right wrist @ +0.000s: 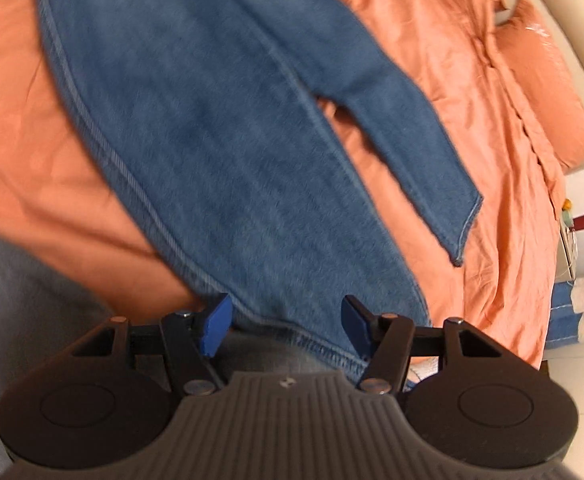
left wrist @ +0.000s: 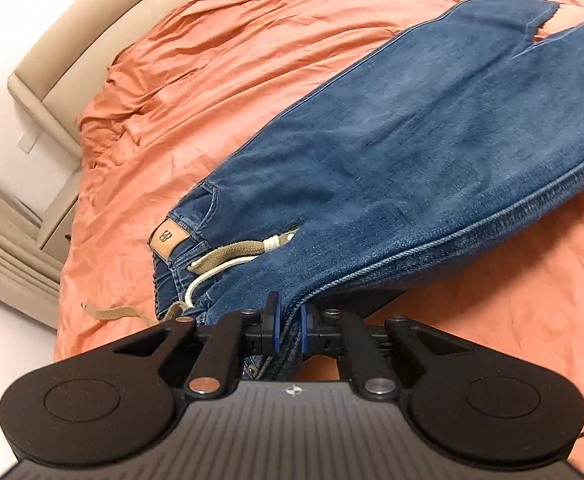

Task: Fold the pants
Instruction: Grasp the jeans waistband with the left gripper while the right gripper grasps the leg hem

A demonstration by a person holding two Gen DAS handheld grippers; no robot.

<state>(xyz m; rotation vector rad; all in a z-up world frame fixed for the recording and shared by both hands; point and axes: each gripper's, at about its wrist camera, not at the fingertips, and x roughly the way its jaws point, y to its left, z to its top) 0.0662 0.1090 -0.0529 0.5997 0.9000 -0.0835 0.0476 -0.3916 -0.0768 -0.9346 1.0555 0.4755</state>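
**Pants pinched at the waist, spread on the bed**

Pants of faded blue denim [left wrist: 431, 128] lie spread across a bed covered by a wrinkled orange sheet [left wrist: 196, 64], with the two legs running away from the waist and parting near their hems. At the waistband sit a tan leather patch [left wrist: 170, 238] and a loose beige-and-white drawstring [left wrist: 228, 258] (one end trails onto the sheet). The left hand-held gripper [left wrist: 288, 326] has its blue-padded jaws drawn together on a fold of denim at the waist edge, and the cloth rises up to it. The right hand-held gripper [right wrist: 286, 324] stands with its jaws apart over the stitched edge of one leg, denim lying between the pads but not pressed by them; this view is blurred. An orange pillow [right wrist: 547, 80] rests at the far side of the bed, against a beige padded headboard [left wrist: 52, 48].
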